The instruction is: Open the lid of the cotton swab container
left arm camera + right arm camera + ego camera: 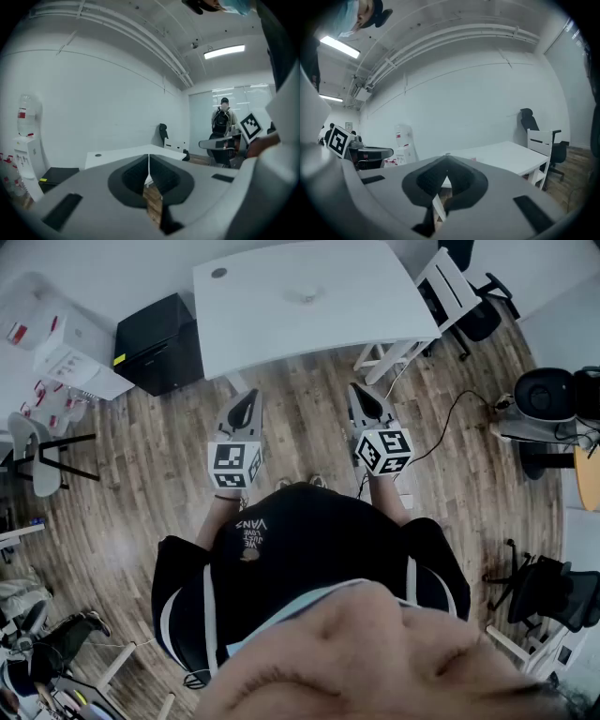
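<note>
Left tool (249, 397) and right tool (359, 392) are clenched empty; the small container (305, 296) on the worktop (253, 329) looks light, likely slippery, so pinch the lid's edge.

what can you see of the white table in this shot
The table is white, its top smooth and flat, with a round dark grommet near the far left corner. White legs show under its right end, on the wood floor. One small pale item lies near the middle, too small to identify. A black cabinet stands by its left end.
</note>
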Demonstrator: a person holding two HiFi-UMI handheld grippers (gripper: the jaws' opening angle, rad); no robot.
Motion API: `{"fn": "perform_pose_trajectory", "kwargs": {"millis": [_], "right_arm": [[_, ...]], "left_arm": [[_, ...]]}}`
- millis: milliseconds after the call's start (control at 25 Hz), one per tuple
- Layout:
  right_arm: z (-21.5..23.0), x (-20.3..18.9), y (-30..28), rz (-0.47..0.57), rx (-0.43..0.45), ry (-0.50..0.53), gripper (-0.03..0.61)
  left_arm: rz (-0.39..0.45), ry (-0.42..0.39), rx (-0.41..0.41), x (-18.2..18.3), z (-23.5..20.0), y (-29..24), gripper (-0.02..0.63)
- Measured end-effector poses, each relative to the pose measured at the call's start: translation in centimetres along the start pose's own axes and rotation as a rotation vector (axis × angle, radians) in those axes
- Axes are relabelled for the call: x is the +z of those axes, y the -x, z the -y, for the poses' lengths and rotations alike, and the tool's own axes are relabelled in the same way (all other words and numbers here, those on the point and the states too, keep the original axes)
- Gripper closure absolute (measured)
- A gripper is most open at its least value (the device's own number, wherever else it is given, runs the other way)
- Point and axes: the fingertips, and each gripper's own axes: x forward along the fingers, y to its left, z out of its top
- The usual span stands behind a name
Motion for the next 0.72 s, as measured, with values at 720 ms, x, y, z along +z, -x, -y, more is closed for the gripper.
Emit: {"fn": "perform_pose_trajectory", "kwargs": {"millis": [720], "right_arm": [[-0.1,-0.2,-1.8,0.001,-0.020,-0.009,0.565]], "left_arm": [[-0.035,0.023,-0.026,-1.8,-1.8,-1.6,0.594]]}}
